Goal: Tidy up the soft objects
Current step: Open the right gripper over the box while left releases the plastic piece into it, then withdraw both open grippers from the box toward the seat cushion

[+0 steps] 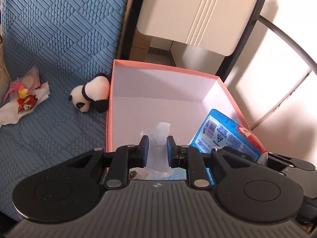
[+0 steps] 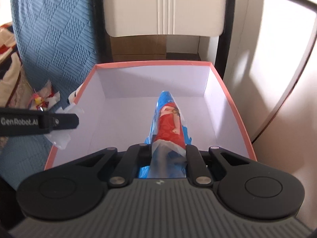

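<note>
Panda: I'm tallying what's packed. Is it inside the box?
No, the panda lies on the blue cover, against the box outer wall.

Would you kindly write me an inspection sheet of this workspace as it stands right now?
Surface: blue quilted cover, textured, the box resting on it.
Job's things: pink-rimmed box open, white inside; blue tissue pack held over it; panda plush lying against the box's outer left wall.
Clutter: crumpled tissue and wrappers with a small yellow toy, left of the panda.
Grippers: left tool shut on a clear plastic piece; right tool shut on the tissue pack's end.
Cables: nothing seen for certain; a dark curved tube crosses at right, its kind unclear.
Surroundings: white panel behind the box; sunlit wall at right.
</note>
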Motion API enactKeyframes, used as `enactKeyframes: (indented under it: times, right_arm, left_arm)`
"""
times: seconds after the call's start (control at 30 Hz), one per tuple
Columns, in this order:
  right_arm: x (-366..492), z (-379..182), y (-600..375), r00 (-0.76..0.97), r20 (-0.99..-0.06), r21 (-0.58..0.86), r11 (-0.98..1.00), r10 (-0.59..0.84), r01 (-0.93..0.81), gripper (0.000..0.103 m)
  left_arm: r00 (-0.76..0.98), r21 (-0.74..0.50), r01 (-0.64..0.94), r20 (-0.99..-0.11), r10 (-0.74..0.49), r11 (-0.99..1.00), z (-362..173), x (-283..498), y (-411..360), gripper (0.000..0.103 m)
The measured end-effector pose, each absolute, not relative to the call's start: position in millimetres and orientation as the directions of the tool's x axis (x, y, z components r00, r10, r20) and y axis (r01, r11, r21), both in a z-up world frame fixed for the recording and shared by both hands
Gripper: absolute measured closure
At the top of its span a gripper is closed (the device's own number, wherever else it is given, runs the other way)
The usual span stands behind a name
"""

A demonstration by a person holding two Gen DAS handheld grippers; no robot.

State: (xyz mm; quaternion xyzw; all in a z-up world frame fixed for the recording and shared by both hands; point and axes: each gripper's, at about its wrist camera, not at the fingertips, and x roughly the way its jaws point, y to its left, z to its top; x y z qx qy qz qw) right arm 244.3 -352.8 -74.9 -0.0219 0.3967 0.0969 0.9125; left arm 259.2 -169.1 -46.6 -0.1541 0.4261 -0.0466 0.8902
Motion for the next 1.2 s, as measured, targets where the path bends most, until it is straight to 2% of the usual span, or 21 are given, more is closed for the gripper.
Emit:
enactKeyframes:
  times: [0.2,0.27,0.3,0.33,0.37,0.4,0.43,0.53,0.9,1.2]
  right_arm:
    - [246,-81,-358,0.652,-0.739,0.06,0.981,0.168,-0.186,0.089]
    - [247,-84,-359,0.646,-0.745,0.06,0.981,0.166,-0.183,0.088]
    - [247,-85,-359,0.64,-0.751,0.058,0.982,0.162,-0.181,0.087]
    - [248,-85,-359,0.636,-0.755,0.057,0.982,0.161,-0.18,0.084]
    - [250,-85,-357,0.632,-0.758,0.055,0.982,0.159,-0.181,0.082]
    - [251,-85,-356,0.629,-0.76,0.052,0.981,0.161,-0.187,0.072]
    - [251,-85,-356,0.63,-0.761,0.047,0.981,0.157,-0.189,0.063]
    - [248,-78,-357,0.659,-0.736,0.054,0.984,0.156,-0.172,0.051]
    - [237,-36,-349,0.727,-0.658,0.085,0.978,0.198,-0.19,0.051]
    - [217,-1,-325,0.759,-0.599,0.079,0.962,0.257,-0.263,0.051]
  left_arm:
    - [0.617,-0.316,-0.037,-0.754,-0.227,0.948,-57,263,-176,0.081]
    - [0.613,-0.32,-0.031,-0.754,-0.235,0.947,-59,263,-178,0.076]
    - [0.608,-0.32,-0.029,-0.758,-0.237,0.947,-60,263,-179,0.069]
    - [0.607,-0.325,-0.031,-0.758,-0.241,0.945,-60,263,-179,0.055]
    - [0.609,-0.328,-0.036,-0.756,-0.239,0.944,-59,263,-178,0.049]
    - [0.619,-0.326,-0.032,-0.749,-0.238,0.945,-57,262,-178,0.041]
    - [0.634,-0.32,-0.023,-0.737,-0.234,0.947,-54,260,-178,0.041]
    - [0.655,-0.307,0.002,-0.719,-0.233,0.952,-46,255,-178,0.041]
    - [0.743,-0.269,-0.026,-0.649,-0.161,0.963,0,226,-147,0.041]
    - [0.795,-0.282,-0.028,-0.587,-0.149,0.959,32,196,-124,0.041]
